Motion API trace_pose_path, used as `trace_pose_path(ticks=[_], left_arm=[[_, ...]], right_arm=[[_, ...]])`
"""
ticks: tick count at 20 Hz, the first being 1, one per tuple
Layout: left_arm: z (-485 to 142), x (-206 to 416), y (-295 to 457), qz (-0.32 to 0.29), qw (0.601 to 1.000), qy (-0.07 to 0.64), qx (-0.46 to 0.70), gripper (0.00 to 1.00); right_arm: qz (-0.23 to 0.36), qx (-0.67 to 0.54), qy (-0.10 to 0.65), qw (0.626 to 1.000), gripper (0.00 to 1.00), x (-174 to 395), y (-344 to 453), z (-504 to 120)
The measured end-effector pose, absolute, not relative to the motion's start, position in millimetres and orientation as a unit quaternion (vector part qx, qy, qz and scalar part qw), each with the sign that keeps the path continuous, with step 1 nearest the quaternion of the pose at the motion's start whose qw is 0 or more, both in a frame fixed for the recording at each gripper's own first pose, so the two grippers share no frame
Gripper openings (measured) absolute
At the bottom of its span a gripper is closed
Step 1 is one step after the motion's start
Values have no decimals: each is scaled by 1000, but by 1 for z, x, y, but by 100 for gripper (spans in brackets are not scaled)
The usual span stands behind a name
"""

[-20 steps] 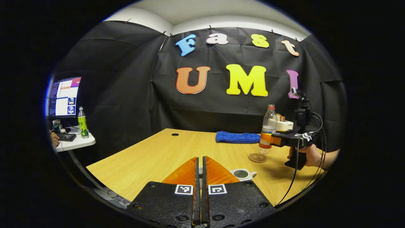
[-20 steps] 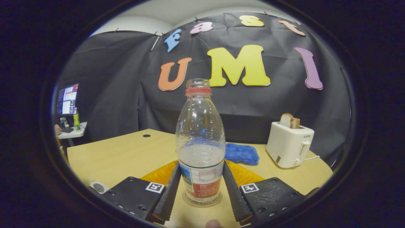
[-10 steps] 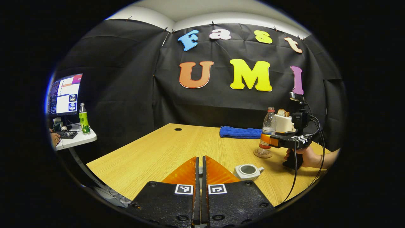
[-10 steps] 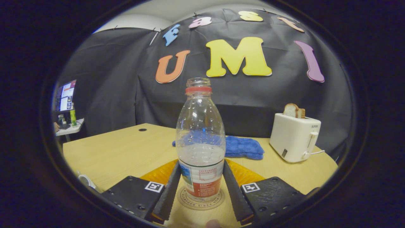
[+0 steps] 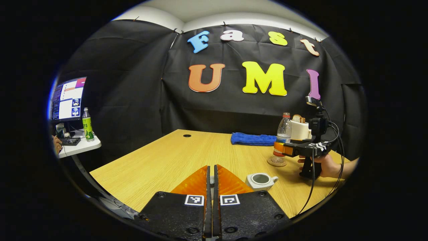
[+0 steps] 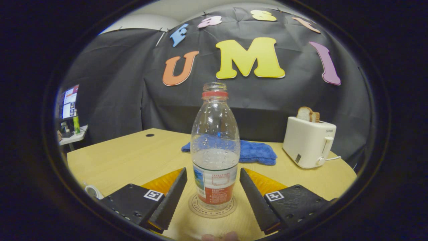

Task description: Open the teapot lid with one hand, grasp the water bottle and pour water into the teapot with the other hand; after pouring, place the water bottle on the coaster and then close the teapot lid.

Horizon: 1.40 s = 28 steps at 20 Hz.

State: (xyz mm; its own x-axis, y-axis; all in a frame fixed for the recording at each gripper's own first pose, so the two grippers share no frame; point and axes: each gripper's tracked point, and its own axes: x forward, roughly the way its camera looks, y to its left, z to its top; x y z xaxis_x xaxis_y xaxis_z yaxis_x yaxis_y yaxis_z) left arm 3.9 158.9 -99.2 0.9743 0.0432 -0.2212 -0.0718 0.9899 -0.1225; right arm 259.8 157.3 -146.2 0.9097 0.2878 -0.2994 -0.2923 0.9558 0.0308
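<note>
My right claw is spread wide, fingers clear of the water bottle on both sides. Bottle stands upright on the coaster, uncapped, part full. My left claw is pinched tight on a small pale thing, likely the lid. Teapot sits open on the counter, near the coaster, on the side towards my left claw.

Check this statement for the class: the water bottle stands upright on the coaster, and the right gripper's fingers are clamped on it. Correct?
Not quite. In the right gripper view the water bottle does stand upright on the coaster, but the right gripper is open, its fingers standing apart from the bottle on either side.
</note>
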Motion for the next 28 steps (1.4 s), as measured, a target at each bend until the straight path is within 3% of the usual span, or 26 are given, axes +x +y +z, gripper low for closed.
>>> trace_pose_path(ticks=[6,13,20,28], left_arm=[[-79,8,104,-23,993,87,-73,4],[-73,35,53,-68,992,70,-79,4],[-113,66,47,-62,990,104,-65,4],[-134,76,50,-52,990,123,-55,4]], right_arm=[[143,20,140,980,95,172,124,-112],[73,7,73,995,94,78,31,-79],[5,-11,50,999,94,46,-32,-84],[-6,2,66,998,94,52,-47,-94]])
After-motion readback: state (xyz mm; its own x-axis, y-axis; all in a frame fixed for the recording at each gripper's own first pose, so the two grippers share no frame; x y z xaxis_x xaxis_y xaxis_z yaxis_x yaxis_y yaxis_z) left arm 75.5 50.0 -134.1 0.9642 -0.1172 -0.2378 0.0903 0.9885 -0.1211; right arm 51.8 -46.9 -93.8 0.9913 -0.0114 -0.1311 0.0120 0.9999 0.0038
